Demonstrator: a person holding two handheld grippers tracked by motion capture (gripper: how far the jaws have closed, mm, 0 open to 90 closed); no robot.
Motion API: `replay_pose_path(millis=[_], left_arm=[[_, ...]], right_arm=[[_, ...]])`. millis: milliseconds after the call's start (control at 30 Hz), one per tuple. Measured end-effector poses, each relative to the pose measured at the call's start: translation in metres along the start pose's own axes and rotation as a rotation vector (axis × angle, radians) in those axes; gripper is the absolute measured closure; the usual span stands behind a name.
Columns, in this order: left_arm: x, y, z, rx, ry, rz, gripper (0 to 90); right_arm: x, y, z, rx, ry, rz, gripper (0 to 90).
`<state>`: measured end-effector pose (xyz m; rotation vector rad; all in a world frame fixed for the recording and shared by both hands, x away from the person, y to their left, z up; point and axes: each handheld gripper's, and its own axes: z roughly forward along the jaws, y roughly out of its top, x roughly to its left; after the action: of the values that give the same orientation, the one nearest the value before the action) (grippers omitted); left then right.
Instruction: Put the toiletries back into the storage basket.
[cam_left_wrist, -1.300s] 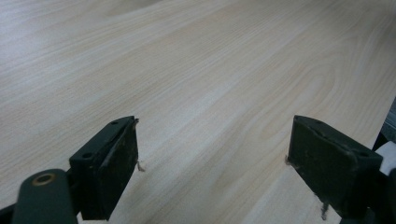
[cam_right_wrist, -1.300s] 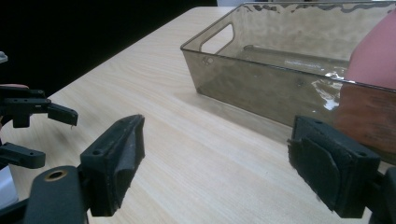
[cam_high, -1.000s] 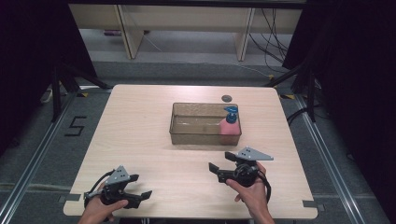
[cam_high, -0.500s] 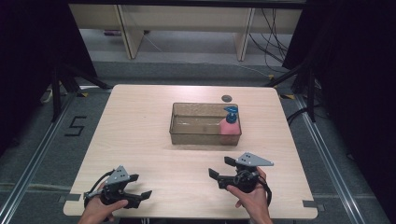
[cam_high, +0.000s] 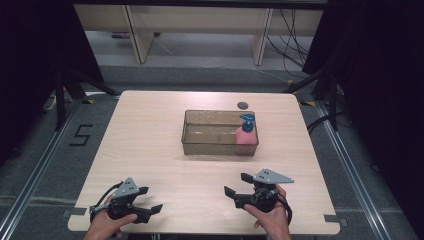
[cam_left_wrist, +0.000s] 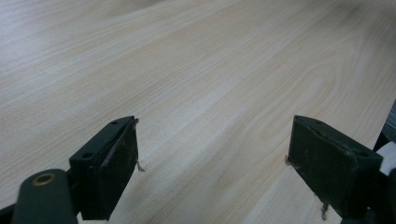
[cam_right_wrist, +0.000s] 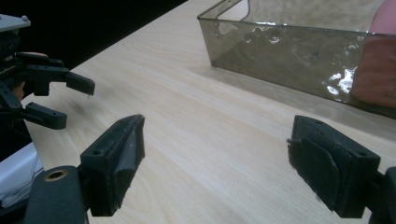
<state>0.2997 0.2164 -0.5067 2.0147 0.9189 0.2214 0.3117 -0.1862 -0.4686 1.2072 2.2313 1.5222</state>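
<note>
While upright in the tinted bin (cam_high: 200, 142), the pink bottle (cam_high: 245, 136) wears a blue cap.

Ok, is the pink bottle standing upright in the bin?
Upright: the pink bottle stands in the bin's right end, blue pump on top.

Bench (cam_high: 150, 145): pale wood-grain top, rounded corners, dark floor around it. Clear smoky tray (cam_high: 220, 133) sits on bench, ahead of right hand-held gripper (cam_high: 239, 185), well apart from it; farther ahead and to right of left hand-held gripper (cam_high: 150, 200). Small dark round disc (cam_high: 242, 105) lies on bench just beyond tray's far right corner. Both hand-held grippers low over bench's near edge, jaws spread, bare wood between them.
</note>
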Motion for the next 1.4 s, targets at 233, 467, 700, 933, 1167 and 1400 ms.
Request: replay_pose_path(millis=[233,467,700,933,1167,1400], left_arm=[[0.0,0.0,0.0,-0.003,-0.002,-0.003,15.5],[0.0,0.0,0.0,0.0,-0.001,-0.001,15.5],[0.0,0.0,0.0,-0.006,0.002,-0.001,15.5],[0.0,0.0,0.0,-0.008,0.005,-0.002,15.5],[0.0,0.0,0.001,-0.01,-0.001,-0.004,15.5],[0.0,0.0,0.0,-0.007,0.005,-0.002,15.5]], right_arm=[[-0.002,-0.004,-0.004,-0.002,0.005,-0.03,18.8],[-0.001,-0.01,-0.007,0.014,-0.004,0.005,18.5],[-0.005,-0.015,-0.011,0.007,-0.009,-0.027,18.4],[-0.004,-0.02,-0.015,0.027,-0.018,-0.039,17.8],[-0.001,-0.025,-0.019,0.033,-0.005,0.003,17.0],[-0.002,-0.028,-0.021,0.035,-0.018,-0.033,16.3]])
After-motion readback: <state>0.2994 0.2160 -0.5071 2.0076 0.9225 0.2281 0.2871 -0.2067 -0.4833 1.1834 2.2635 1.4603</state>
